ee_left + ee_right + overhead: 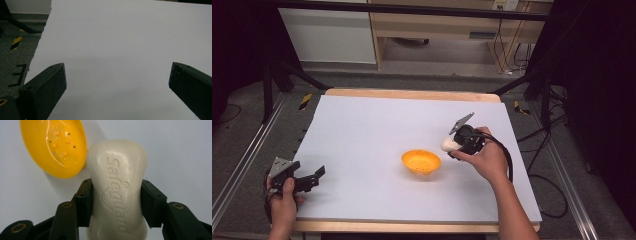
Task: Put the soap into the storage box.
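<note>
The right gripper (117, 202) is clamped on the smooth soap (117, 187), which could slip out before reaching the yellow dish (421, 162); the left gripper (117, 82) rests with jaws apart.

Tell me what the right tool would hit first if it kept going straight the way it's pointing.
Probably the orange soap dish. The right tool points toward it, gripping the white soap bar, whose front end would likely meet the dish's rim first, though depth is unclear.

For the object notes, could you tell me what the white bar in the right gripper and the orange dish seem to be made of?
White bar: apparently solid soap, matte and waxy, with the brand name Safeguard moulded into its face. Orange dish: probably glossy plastic, since it shows bright highlights, small drain holes and raised bumps inside.
</note>
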### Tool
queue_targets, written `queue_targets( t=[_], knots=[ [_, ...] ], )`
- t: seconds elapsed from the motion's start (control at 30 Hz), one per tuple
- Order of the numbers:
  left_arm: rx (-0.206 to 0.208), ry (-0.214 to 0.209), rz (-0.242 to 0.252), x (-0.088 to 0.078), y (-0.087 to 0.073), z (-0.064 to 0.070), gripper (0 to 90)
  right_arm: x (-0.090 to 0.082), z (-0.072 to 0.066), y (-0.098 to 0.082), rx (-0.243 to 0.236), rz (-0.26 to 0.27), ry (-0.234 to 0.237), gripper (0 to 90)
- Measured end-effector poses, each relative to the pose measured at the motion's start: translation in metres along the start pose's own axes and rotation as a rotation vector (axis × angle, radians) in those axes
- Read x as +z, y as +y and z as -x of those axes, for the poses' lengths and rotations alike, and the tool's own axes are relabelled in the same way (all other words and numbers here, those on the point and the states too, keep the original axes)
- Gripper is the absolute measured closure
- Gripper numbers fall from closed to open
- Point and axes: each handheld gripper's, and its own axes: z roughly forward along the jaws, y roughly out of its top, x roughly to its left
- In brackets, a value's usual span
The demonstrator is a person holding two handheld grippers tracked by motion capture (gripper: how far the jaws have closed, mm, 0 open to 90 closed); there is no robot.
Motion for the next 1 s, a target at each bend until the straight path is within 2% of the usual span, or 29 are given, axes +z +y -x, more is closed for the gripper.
queue_targets(
  t=[0.3, 0.57, 0.7, 0.93, 1.0],
  knots=[
    [-0.002, -0.002, 0.000, 0.000, 0.000, 0.000, 0.8, 0.001, -0.004, 0.012, -0.037, 0.003, 0.012, 49.9],
    [0.000, -0.003, -0.003, 0.000, 0.000, -0.001, 0.8, 0.005, -0.010, 0.024, -0.098, 0.006, 0.030, 49.9],
    [-0.001, -0.004, -0.003, 0.000, 0.000, 0.000, 0.8, 0.005, -0.012, 0.028, -0.113, 0.006, 0.032, 49.9],
    [0.002, -0.003, -0.005, 0.000, 0.000, -0.001, 0.8, 0.008, -0.019, 0.037, -0.156, 0.026, 0.060, 49.8],
    [0.000, -0.002, -0.004, 0.000, 0.000, 0.000, 0.8, 0.008, -0.020, 0.038, -0.150, 0.023, 0.062, 49.8]
  ],
)
